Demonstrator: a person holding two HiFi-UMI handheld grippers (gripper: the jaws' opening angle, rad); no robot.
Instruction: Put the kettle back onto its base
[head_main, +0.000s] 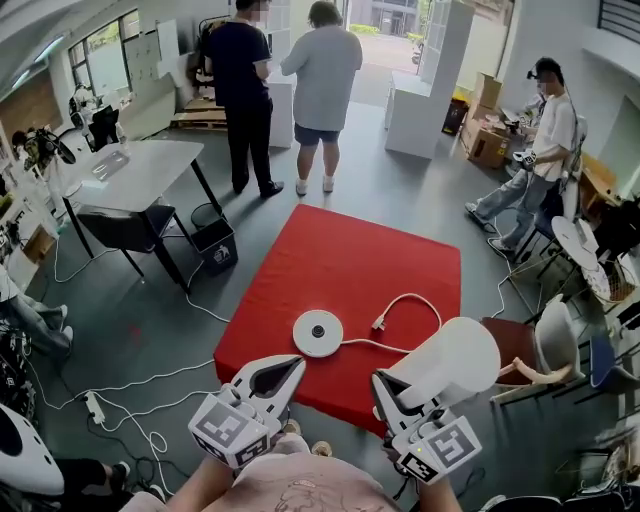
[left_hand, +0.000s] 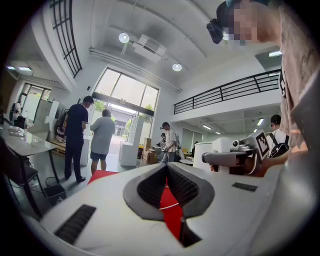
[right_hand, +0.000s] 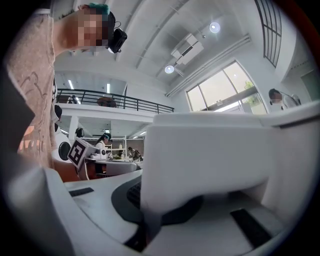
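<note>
A round white kettle base (head_main: 318, 333) lies on a red mat (head_main: 350, 260) on the floor, and its white cord (head_main: 415, 300) loops to a loose plug (head_main: 380, 323). My right gripper (head_main: 392, 385) is shut on the handle of the white kettle (head_main: 455, 360), which I hold above the mat's near right edge, to the right of the base. In the right gripper view the kettle (right_hand: 210, 155) fills the frame and hides the jaw tips. My left gripper (head_main: 288, 370) is shut with nothing in it, just in front of the base. Its fingertips (left_hand: 166, 169) meet.
Two people (head_main: 245, 90) stand beyond the mat's far edge, and another person (head_main: 545, 130) stands at the right. A grey table (head_main: 140, 170) and a black bin (head_main: 213, 240) stand to the left. A power strip (head_main: 95, 405) and cables lie on the floor at the near left. Chairs (head_main: 560, 340) crowd the right.
</note>
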